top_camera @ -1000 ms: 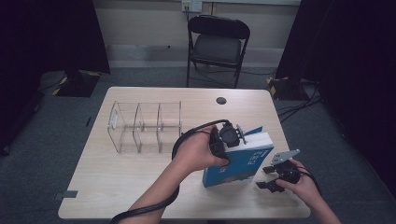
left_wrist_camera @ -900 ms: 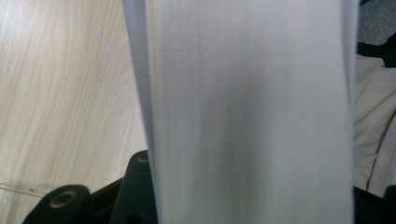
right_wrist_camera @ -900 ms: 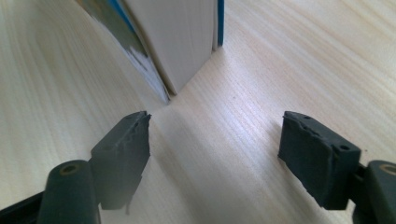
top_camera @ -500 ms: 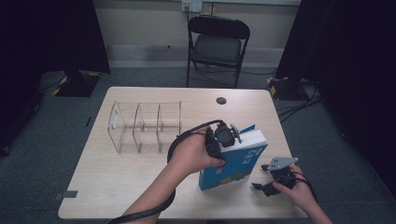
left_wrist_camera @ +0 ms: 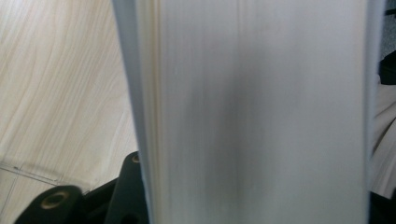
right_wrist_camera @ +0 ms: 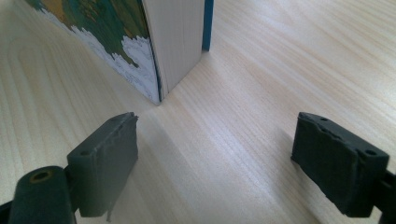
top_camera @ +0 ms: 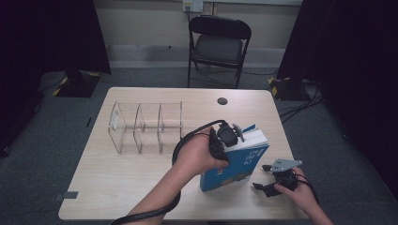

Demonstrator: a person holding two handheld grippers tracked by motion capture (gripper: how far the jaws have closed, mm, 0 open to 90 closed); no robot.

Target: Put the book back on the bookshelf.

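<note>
A thick book (top_camera: 239, 161) with a blue cover stands tilted on the wooden table (top_camera: 141, 178), page edges facing up and right. My left gripper (top_camera: 223, 146) is shut on its upper edge. In the left gripper view the white page block (left_wrist_camera: 261, 112) stands between the jaws, and one black finger (left_wrist_camera: 125, 184) presses its left side. My right gripper (top_camera: 262, 178) hovers low by the book's lower right corner (right_wrist_camera: 156, 91). Its jaws have just been opening, and the right gripper (right_wrist_camera: 215, 135) now stands open with only bare table between its pads.
A clear acrylic rack (top_camera: 145, 124) with several compartments sits on the table's left half. A small black disc (top_camera: 222, 101) lies near the far edge. A black folding chair (top_camera: 218, 42) stands behind the table. The left gripper's cable (top_camera: 180, 145) loops over the forearm.
The right gripper's jaws have spread wide and it has drawn slightly back from the book toward the front edge. The left gripper keeps its hold, and the book has shifted slightly left.
</note>
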